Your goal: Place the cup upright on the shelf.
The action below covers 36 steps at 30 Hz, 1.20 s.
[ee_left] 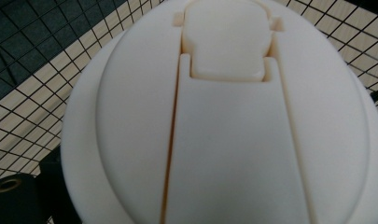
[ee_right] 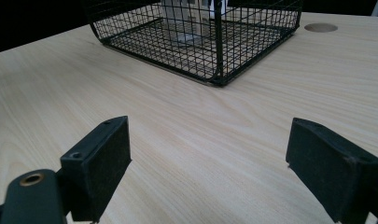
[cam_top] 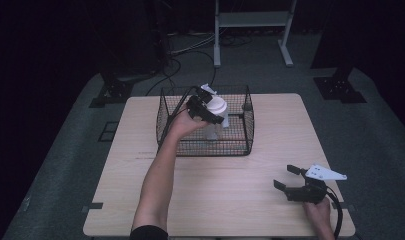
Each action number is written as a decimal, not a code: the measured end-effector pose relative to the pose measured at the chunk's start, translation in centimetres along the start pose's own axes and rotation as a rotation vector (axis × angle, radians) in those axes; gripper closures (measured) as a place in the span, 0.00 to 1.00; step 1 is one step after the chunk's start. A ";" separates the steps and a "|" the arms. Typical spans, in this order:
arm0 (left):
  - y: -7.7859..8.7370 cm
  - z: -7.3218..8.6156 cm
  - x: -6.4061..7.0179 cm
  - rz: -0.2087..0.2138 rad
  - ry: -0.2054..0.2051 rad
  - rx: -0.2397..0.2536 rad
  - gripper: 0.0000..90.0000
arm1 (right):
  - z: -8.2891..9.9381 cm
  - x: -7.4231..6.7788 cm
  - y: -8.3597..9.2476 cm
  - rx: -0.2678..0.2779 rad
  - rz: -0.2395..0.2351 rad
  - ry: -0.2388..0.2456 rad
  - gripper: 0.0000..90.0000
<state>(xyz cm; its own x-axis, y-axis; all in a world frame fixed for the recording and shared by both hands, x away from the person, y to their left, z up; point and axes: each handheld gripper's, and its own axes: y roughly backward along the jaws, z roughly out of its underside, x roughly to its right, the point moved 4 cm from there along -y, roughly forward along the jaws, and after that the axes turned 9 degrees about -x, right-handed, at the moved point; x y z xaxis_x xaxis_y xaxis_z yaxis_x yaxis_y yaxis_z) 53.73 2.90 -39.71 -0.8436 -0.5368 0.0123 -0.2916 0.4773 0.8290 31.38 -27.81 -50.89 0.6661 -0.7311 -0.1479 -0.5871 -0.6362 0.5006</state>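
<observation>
Wire basket [cam_top: 240,145] rings white-lidded bottle [cam_top: 216,106] – table [cam_top: 230,185] bare

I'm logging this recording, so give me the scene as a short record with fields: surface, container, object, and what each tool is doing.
surface: light wooden table
container: black wire basket, at the far middle of the table
object: white lidded bottle, upright in the basket
left tool: at the bottle's lid inside the basket; whether its jaws grip cannot be told
right tool: jaws wide open, empty, at the table's near right
</observation>
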 end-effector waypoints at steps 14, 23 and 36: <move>0.4 0.6 0.4 0.002 -0.013 0.000 0.06 | 0.0 0.0 -0.1 -0.006 0.008 0.002 0.14; 0.8 1.4 0.3 0.001 -0.005 0.023 0.02 | 0.0 0.0 -0.1 -0.008 0.010 0.005 0.14; 1.5 1.5 0.4 -0.028 -0.018 0.049 0.00 | 0.0 -0.1 -0.2 -0.013 0.011 0.007 0.14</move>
<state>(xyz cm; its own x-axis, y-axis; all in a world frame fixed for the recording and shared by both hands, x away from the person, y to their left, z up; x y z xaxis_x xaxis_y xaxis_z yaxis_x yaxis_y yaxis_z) 52.27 4.45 -39.29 -0.8426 -0.5381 -0.0210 -0.3366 0.4959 0.8005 31.42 -27.66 -50.99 0.6627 -0.7363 -0.1367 -0.5883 -0.6248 0.5134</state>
